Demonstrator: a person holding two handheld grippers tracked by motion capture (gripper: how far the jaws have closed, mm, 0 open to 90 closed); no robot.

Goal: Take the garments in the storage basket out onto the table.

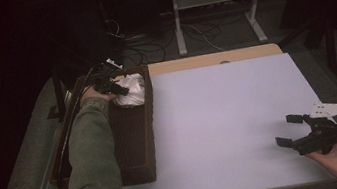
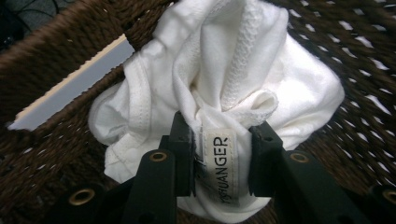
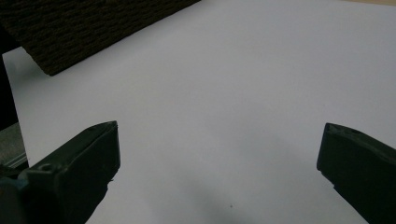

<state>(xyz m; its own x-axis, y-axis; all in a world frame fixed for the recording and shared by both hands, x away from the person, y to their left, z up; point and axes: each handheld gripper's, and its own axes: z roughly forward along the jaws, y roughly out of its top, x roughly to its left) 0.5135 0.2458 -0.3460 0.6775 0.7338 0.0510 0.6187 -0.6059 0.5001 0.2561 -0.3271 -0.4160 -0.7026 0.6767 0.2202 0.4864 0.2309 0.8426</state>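
A crumpled white garment (image 1: 130, 90) lies at the far end of a dark brown woven basket (image 1: 133, 130) on the table's left side. My left gripper (image 1: 116, 87) reaches into the basket and is shut on the garment. In the left gripper view the jaws pinch a bunched fold of the white garment (image 2: 224, 88) that carries a sewn label (image 2: 221, 164). My right gripper (image 1: 290, 130) rests low over the white table (image 1: 224, 111) near the front right corner, jaws wide apart with nothing between them. In the right gripper view its fingertips (image 3: 95, 154) frame bare table.
The basket's corner (image 3: 70, 32) shows at the upper left of the right gripper view. Behind the table stand a white metal frame (image 1: 216, 6) and loose cables (image 1: 149, 47) on a dark floor. A wooden table edge (image 1: 212, 59) borders the far side.
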